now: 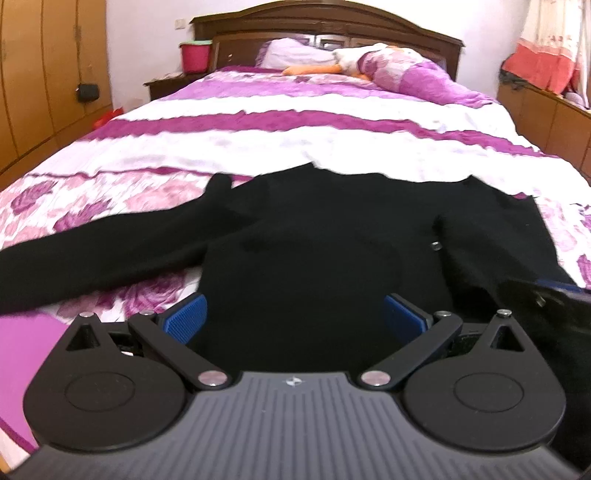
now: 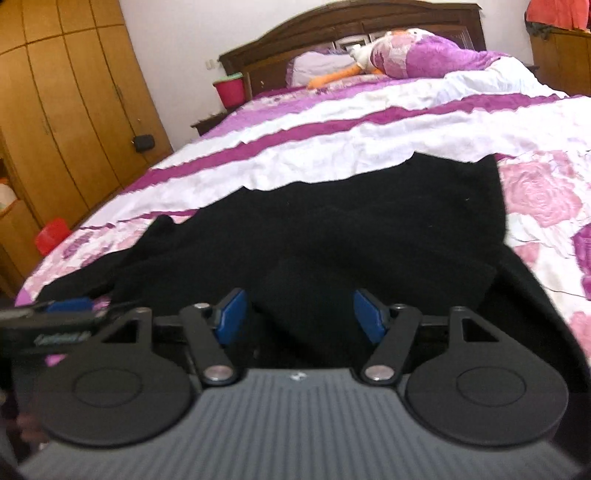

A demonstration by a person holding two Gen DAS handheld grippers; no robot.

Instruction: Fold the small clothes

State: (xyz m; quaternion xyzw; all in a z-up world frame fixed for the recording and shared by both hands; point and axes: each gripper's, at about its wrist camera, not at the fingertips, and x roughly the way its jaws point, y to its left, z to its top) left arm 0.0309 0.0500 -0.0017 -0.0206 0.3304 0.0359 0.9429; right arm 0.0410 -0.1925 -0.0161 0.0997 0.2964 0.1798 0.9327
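Left wrist view shows my left tool (image 1: 295, 317) hanging low over a black sweater (image 1: 314, 240) that lies spread on the bed (image 1: 295, 122). Its jaws stand wide apart, and the blue pads (image 1: 186, 317) press on nothing, with only the dark cloth beneath the gap. One sleeve (image 1: 92, 254) stretches away toward nine o'clock across the flowered quilt. At three o'clock a blurred black shape edged in blue cuts in over the cloth.

From the right wrist view, my right tool (image 2: 299, 314) also sits just above the sweater (image 2: 351, 229), jaws parted, pads (image 2: 231, 314) clear of the fabric. A raised fold of the knit lies between them, though I cannot tell whether it touches either pad. At nine o'clock my left tool (image 2: 70, 308) shows as a blurred dark bar with a blue pad.

Toward twelve o'clock the bed runs to a dark wooden headboard (image 1: 325, 26), with a pillow (image 1: 291, 53) and an orange soft toy (image 1: 310, 69) before it. At eleven o'clock a red bucket (image 1: 194, 55) stands on a nightstand.
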